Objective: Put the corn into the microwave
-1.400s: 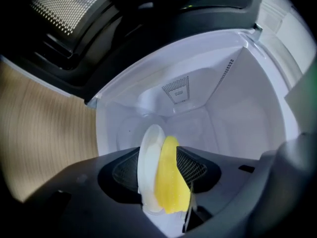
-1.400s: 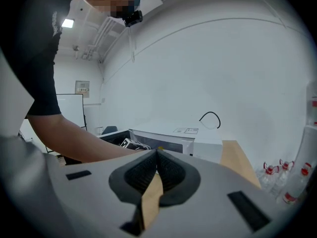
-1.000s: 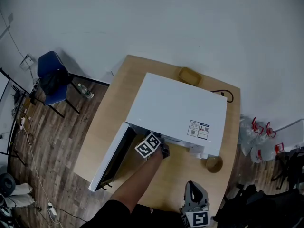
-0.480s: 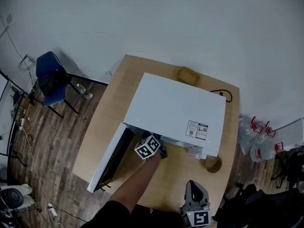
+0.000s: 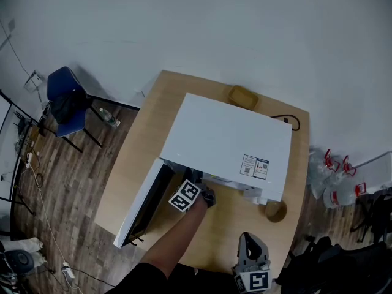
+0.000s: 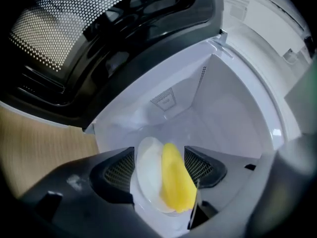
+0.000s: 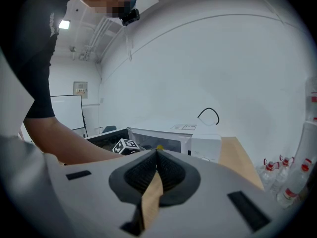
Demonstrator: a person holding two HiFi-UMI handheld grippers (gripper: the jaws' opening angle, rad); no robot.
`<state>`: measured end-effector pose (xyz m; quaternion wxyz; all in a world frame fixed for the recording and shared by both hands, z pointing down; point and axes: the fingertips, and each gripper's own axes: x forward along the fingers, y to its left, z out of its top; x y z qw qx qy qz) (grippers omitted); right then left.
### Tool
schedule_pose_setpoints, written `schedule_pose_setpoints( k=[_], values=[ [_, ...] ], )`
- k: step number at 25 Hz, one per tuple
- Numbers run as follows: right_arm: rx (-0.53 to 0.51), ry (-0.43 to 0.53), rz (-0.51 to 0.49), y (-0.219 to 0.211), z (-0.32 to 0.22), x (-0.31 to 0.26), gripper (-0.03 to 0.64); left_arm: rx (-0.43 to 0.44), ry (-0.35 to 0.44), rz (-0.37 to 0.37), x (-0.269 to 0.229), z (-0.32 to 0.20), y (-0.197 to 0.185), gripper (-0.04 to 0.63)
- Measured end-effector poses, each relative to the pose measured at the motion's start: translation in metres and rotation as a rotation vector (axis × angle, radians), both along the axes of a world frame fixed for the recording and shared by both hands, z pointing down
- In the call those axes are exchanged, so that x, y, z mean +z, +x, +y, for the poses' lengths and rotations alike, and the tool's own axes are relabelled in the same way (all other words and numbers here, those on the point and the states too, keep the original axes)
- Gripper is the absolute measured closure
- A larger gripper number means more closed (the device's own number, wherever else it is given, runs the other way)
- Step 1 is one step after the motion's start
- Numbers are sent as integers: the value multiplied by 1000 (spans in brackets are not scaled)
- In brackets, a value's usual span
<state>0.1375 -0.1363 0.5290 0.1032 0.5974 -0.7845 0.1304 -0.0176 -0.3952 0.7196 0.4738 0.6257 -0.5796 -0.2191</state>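
Corn (image 6: 176,177) lying on a white plate (image 6: 147,165) inside the open microwave (image 5: 229,143), with the left tool (image 6: 161,166) spread around it.
The left tool's jaws are standing wide on either side of plate and corn, apparently pressing on neither, which is suggesting a release inside the cavity. The right tool (image 7: 156,175), pressed together and empty, is idling near the front edge of the tabletop (image 5: 141,158). The door (image 5: 144,204) is hanging open leftward. A blue chair (image 5: 67,100) is standing on the plank floor (image 5: 73,182).

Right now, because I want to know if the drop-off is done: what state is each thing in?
Microwave door: open.
Corn: on white plate inside microwave.
Left gripper: jaws apart, gripping nothing.
Right gripper: jaws together, empty.
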Motion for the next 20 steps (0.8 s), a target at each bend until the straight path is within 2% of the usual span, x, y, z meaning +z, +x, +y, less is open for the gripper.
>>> schedule_pose_setpoints(
  k=[3, 9, 15, 20],
  values=[
    [-5, -14, 7, 1, 3, 6, 557, -1, -7, 3, 0, 5, -3, 305],
    [1, 14, -21, -3, 4, 0, 557, 39, -18, -30, -1, 31, -14, 305],
    [6, 28, -17, -9, 19, -7, 557, 166, 19, -50, -22, 86, -12, 305],
    [29, 62, -20, -13, 43, -19, 557, 302, 110, -140, -62, 148, -27, 305]
  ],
)
